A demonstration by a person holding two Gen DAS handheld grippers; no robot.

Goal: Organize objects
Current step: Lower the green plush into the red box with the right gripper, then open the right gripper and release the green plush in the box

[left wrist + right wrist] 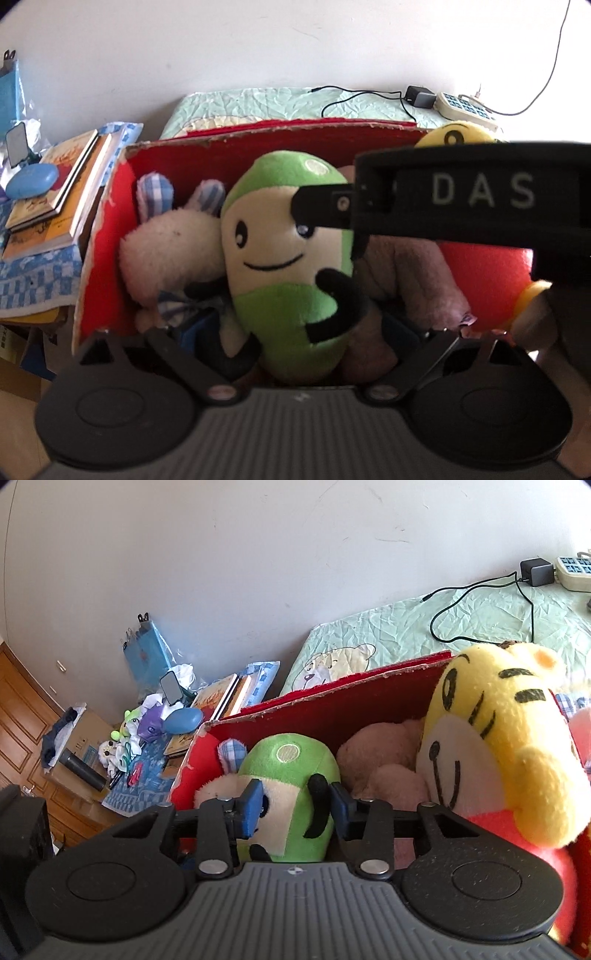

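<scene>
Plush toys fill the red cardboard box (103,236), and the green-and-cream bean-shaped plush with a stitched smile and black arms (284,266) stands upright near the middle of it. The right tongs (293,806) clench this green plush at face height, one blue pad (251,808) pressed against its left cheek and the other against its black arm. In the left wrist view the same right tool shows as a black bar lettered "DAS", its tip touching the green plush beside the eye.

The left tongs sit low in front of the green plush; their linkage arms are spread wide, but the fingertips are hidden, so I cannot tell whether they are released or clenched, and nothing visibly sits between them.

Left of the green plush, touching it, lies a white fluffy rabbit plush with blue checked ears (166,247). Right of the green plush rests a pale pink fuzzy plush (380,771), and beyond that a yellow tiger plush with black stripes and a red body (491,746) leans against the box's right end, its head rising above the rim.

Behind the box lies a bed with a mint green quilted cover (406,627); on it sit a black power adapter (537,571), its black cable and a cream power strip (465,107). Left of the box, a stack of books (55,192) and an oval blue case (32,180) rest on a blue checked cloth (33,273).
</scene>
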